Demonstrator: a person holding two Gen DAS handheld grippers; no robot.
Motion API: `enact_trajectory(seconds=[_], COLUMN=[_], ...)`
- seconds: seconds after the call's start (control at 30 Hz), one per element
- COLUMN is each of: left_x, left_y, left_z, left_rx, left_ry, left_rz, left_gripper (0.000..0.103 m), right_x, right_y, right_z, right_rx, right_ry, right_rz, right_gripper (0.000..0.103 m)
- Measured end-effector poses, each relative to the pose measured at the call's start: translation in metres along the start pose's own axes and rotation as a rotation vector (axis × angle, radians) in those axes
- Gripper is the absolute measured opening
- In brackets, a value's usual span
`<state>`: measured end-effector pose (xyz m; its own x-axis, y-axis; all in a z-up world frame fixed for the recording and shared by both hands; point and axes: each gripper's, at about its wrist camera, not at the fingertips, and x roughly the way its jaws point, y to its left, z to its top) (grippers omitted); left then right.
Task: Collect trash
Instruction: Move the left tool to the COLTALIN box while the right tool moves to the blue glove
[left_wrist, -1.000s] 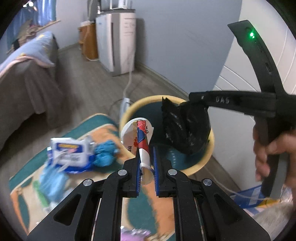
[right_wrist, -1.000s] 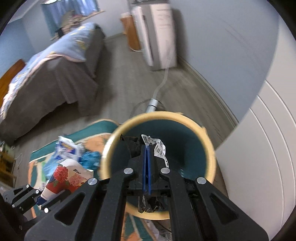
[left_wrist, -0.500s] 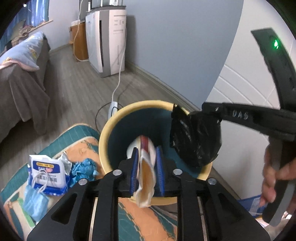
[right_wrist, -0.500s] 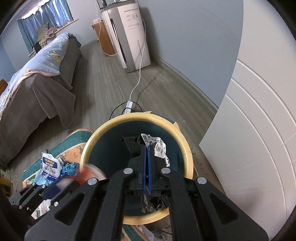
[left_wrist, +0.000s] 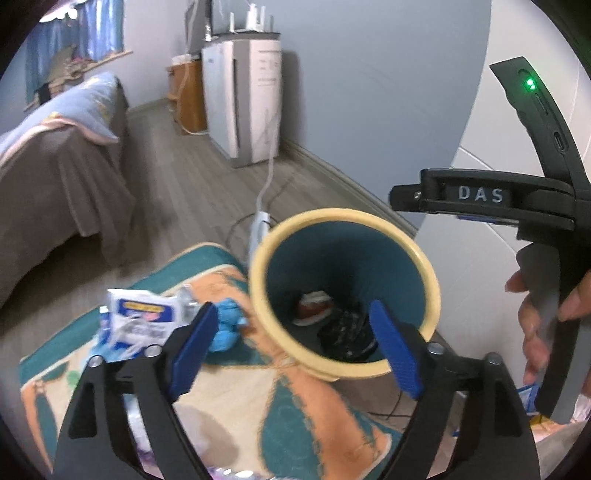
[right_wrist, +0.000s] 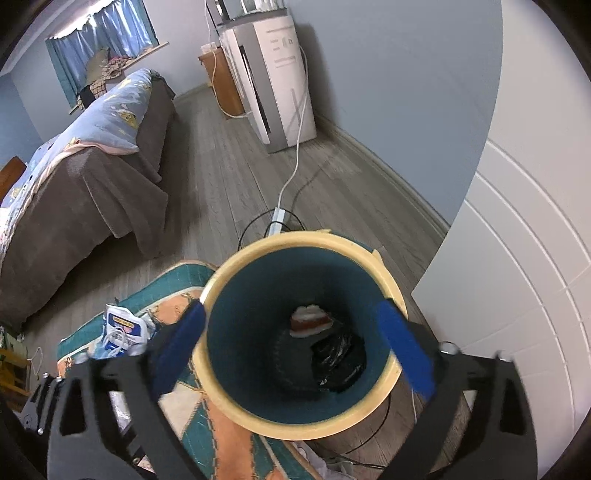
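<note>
A bin with a yellow rim (left_wrist: 258, 280) and teal inside stands on the floor below both grippers. At its bottom lie a crushed paper cup (left_wrist: 314, 308) and a crumpled black bag (left_wrist: 347, 332); the same cup (right_wrist: 308, 319) and bag (right_wrist: 338, 358) show in the right wrist view. My left gripper (left_wrist: 293, 349) hangs over the bin's near rim, jaws opening wide, nothing between them. My right gripper (right_wrist: 291, 347) is above the bin's mouth (right_wrist: 295, 243), jaws also opening and empty. A white and blue packet (left_wrist: 140, 314) and a blue crumpled wad (left_wrist: 227, 325) lie on the rug left of the bin.
The patterned teal and orange rug (left_wrist: 258, 406) lies under the loose litter. A bed (left_wrist: 55, 177) stands at the left, a white appliance (left_wrist: 251, 99) by the far wall, its cable and power strip (left_wrist: 260, 221) behind the bin. A white panelled door (right_wrist: 517, 258) is at right.
Both grippers went from shut to wide open. The paper cup left my left gripper and the black bag left my right one; both now lie inside the bin.
</note>
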<state>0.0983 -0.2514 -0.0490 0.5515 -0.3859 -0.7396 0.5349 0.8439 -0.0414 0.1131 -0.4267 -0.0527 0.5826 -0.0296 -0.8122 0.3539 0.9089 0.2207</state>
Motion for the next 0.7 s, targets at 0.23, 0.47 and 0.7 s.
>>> enact_trajectory(seconds=[0.23,0.47,0.7], left_x=[-0.051,-0.111,-0.147], left_y=[0.034,0.079,0.130], left_z=[-0.003,-0.023,-0.047], left_rx=[-0.013,-0.103,-0.271], left_ry=[-0.036,-0.076,-0.100], left_rz=[0.096,0.186,0.253], left_gripper=[0.095,0.097,0.097], right_x=[-0.022,-0.032,-0.024], right_y=[0.046,0.104,0.138], right_z=[-0.001,-0.017,-0.040], right_rx=[-0.038,-0.155,-0.165], right_ry=[-0.028,-0.039,0.021], right_rz=[0.057,0.086,0.137], right_gripper=[0.097,0.097,0.097])
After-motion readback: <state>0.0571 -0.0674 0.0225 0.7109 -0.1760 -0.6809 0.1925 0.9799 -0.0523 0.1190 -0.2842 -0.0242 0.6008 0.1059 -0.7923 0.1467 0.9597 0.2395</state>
